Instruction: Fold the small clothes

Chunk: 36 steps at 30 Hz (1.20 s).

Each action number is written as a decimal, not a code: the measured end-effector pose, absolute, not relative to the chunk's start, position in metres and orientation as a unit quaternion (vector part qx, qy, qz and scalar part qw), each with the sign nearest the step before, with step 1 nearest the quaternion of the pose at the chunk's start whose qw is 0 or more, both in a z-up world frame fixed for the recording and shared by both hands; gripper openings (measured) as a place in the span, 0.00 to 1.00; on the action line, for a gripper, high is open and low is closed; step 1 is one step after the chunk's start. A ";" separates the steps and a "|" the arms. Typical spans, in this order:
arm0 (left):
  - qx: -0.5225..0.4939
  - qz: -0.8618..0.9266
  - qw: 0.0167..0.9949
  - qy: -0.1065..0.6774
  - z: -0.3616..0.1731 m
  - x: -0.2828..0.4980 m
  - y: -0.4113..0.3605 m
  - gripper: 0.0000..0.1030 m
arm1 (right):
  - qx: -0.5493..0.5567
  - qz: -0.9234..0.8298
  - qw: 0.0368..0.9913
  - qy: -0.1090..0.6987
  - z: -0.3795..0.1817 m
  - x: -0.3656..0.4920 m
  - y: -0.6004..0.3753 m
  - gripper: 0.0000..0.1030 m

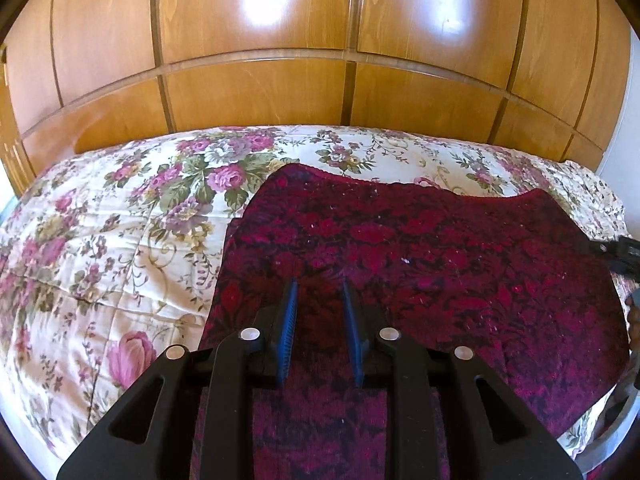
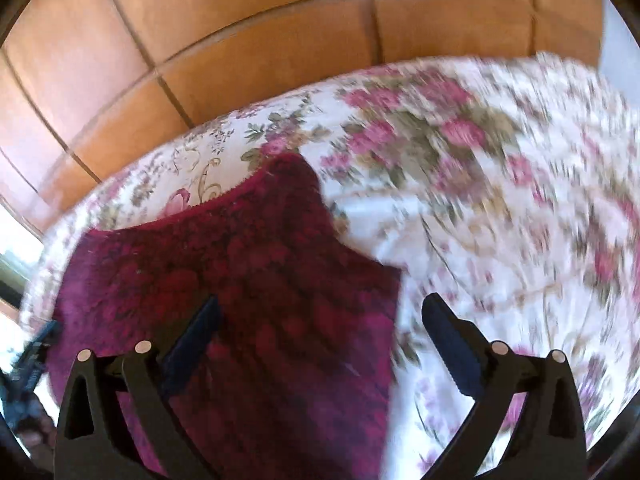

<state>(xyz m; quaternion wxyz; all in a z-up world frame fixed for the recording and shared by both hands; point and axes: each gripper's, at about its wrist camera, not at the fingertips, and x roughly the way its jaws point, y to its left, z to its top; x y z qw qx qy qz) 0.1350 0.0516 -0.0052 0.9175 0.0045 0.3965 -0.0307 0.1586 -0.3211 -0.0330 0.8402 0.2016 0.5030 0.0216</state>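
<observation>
A dark red and magenta patterned garment [image 1: 400, 248] lies flat on the flowered bedspread [image 1: 120, 220], its scooped edge toward the far side. My left gripper [image 1: 320, 284] hovers over the garment's near left part. Its blue pads [image 1: 290, 320] stand a little apart and only cloth shows below the gap. In the blurred right wrist view, my right gripper [image 2: 320, 300] is wide open over the garment's [image 2: 260, 260] right edge. One finger is above the cloth and the other above the bedspread [image 2: 500, 220], with nothing gripped.
Wooden wardrobe doors [image 1: 256, 92] rise just behind the bed. The bedspread stretches well to the left of the garment in the left wrist view. A dark piece of the other gripper [image 1: 624, 252] shows at the right edge.
</observation>
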 end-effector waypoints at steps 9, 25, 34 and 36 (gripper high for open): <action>-0.002 -0.047 0.924 0.380 -0.004 0.124 0.044 0.53 | 0.370 0.093 0.783 0.491 -0.069 0.103 -0.360 0.98; -0.010 -0.131 0.908 0.398 -0.009 0.122 0.004 0.42 | 0.372 0.204 0.761 0.491 -0.075 0.086 -0.330 0.84; -0.031 -0.140 0.895 0.422 -0.027 0.136 0.005 0.41 | 0.341 0.217 0.791 0.459 -0.040 0.076 -0.308 0.43; -0.044 -0.150 0.891 0.426 -0.028 0.137 0.010 0.41 | 0.330 0.227 0.801 0.445 -0.021 0.076 -0.300 0.41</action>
